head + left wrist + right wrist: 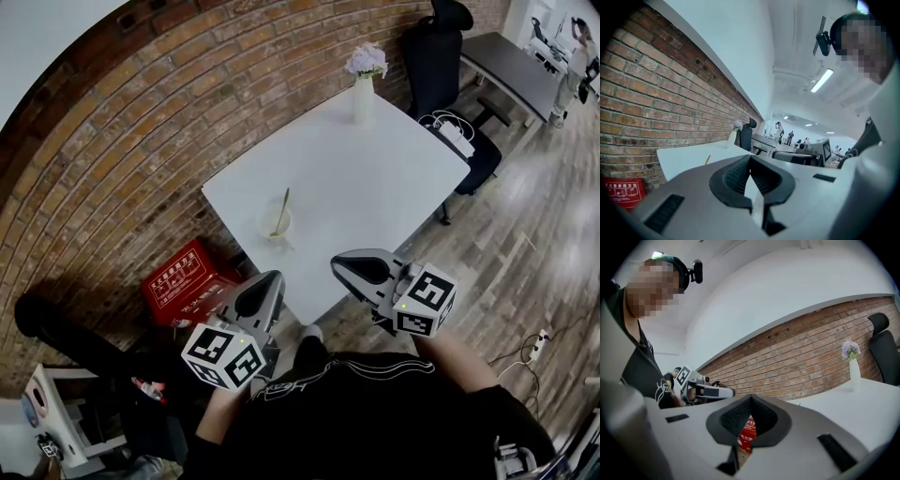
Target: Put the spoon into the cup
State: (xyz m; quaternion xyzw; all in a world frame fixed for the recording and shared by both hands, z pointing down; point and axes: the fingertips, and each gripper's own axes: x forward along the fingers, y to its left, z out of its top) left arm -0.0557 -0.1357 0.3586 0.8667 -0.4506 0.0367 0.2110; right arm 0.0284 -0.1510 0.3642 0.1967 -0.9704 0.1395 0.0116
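Observation:
A pale cup (pixel 276 225) stands near the front left corner of the white table (pixel 375 178), and the spoon (pixel 281 210) stands in it, handle leaning up and away. My left gripper (pixel 273 279) and right gripper (pixel 337 265) are both held off the table, close to my body, and each is shut with nothing in it. In the left gripper view the shut jaws (pixel 750 157) point toward the table, and only the spoon handle (pixel 707 159) shows above the gripper body. The right gripper (pixel 751 397) faces the brick wall, with the left gripper (pixel 715 392) beside it.
A white vase of flowers (pixel 364 86) stands at the table's far corner. A red crate (pixel 187 281) sits on the floor by the brick wall (pixel 122 141), left of the table. A black office chair (pixel 436 56) and a grey table (pixel 516 67) stand beyond.

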